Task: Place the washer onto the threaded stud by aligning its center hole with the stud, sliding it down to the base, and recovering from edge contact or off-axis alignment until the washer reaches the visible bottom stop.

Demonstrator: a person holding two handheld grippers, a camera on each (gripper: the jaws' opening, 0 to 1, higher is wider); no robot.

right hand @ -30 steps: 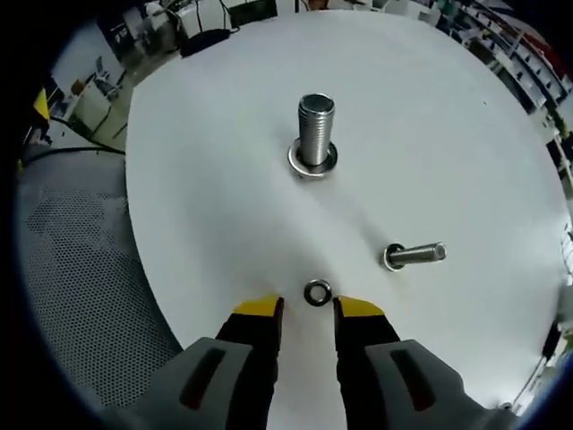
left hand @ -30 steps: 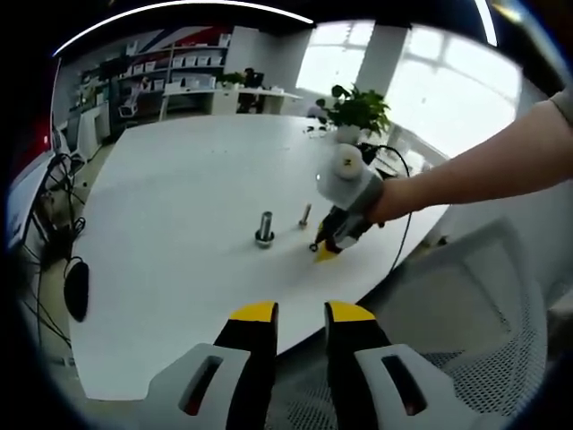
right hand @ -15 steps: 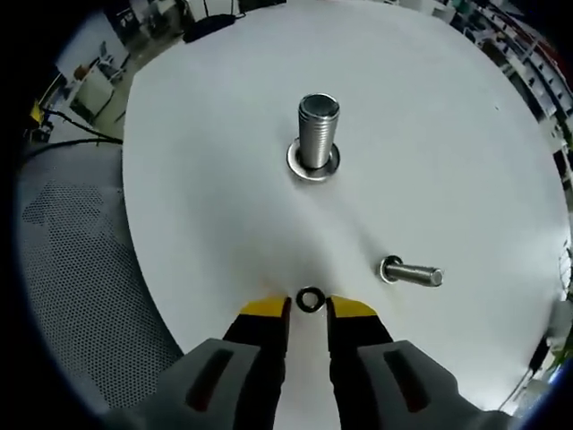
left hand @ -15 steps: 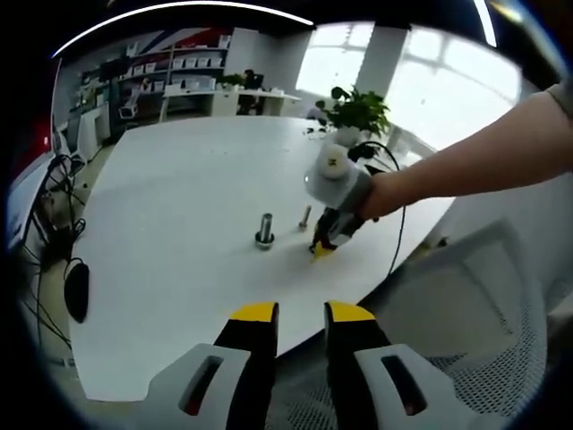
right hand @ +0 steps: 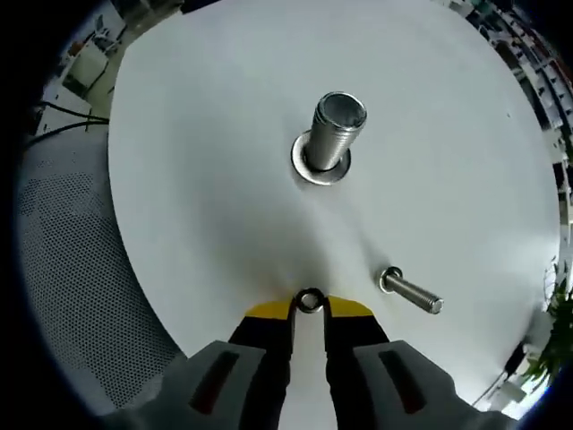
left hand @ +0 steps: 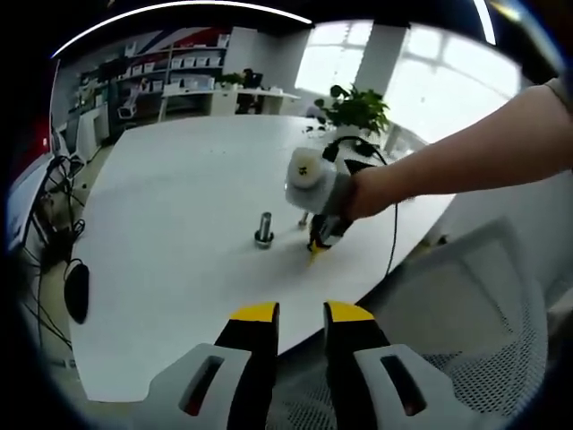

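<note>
Washer [right hand: 310, 300] sits low centre, pinched between right gripper [right hand: 309, 306] tips; stud [right hand: 333, 133] stands upright above. Left gripper [left hand: 291, 312] empty, jaws narrowly apart.

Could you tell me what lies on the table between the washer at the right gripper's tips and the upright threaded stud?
Nothing: in the right gripper view, bare white table separates the washer from the stud.

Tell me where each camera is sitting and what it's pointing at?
Left gripper view: rides on the left gripper, held back off the table edge; looks across it at the stud and the right gripper; a forearm shows.
Right gripper view: rides on the right gripper, looking down at the table; the washer sits between its tips, the stud and a loose bolt beyond.
Shared: table, stud, right gripper.
</note>
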